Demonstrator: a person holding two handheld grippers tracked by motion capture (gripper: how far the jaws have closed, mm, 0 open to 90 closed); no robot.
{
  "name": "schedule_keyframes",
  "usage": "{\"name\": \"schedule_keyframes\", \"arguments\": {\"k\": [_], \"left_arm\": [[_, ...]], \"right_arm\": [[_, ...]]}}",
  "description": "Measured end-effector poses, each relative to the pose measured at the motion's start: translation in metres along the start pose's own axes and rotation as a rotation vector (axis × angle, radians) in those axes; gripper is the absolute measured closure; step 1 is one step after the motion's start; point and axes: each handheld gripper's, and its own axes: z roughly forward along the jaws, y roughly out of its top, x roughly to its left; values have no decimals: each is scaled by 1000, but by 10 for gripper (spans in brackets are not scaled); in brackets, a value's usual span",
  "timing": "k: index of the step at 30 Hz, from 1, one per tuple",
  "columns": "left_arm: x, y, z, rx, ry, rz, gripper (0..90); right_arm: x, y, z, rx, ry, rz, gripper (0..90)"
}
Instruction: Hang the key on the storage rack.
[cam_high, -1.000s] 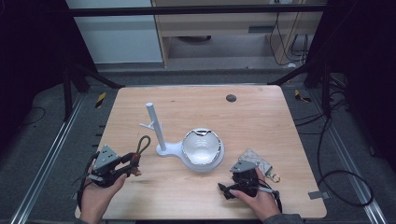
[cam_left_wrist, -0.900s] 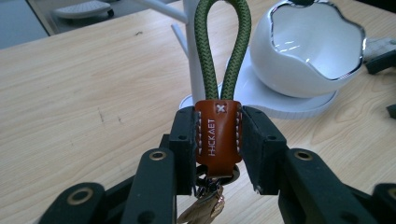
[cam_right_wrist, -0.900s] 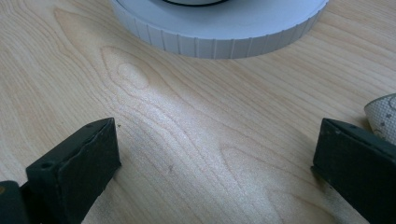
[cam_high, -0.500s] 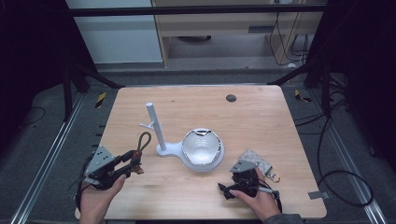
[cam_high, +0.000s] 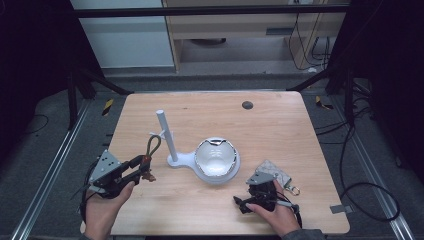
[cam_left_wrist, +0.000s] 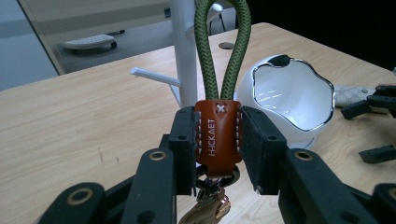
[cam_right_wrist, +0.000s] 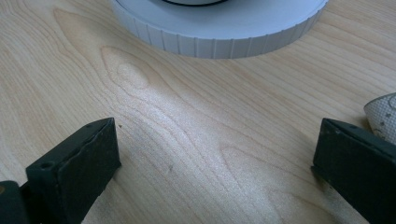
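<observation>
Left gripper (cam_left_wrist: 217, 154) is clamped hard on the keychain's brown leather tab (cam_left_wrist: 217, 137), one pad on each side, and the green cord loop (cam_left_wrist: 223, 46) stands straight up out of the jaws. Metal ring and a clip dangle below the tab. From above, the keychain (cam_high: 150, 152) hangs off the table, just left of the white stand (cam_high: 166, 135) and its side peg (cam_left_wrist: 154, 77), near but not touching. Beside the stand's base sits the white bowl (cam_high: 215, 159). Bare wood runs wide toward the table's far edge (cam_high: 210, 94). Right gripper (cam_high: 255, 200) rests low near the front edge, jaws spread with nothing between them, a patterned pouch (cam_high: 274, 172) just beside it.
</observation>
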Motion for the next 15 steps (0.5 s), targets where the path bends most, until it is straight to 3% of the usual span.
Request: {"name": "schedule_keyframes", "arguments": {"k": [15], "left_arm": [[2,2,15,13,2,-18,660]], "right_arm": [[0,0,0,0,-1,-1,4]]}}
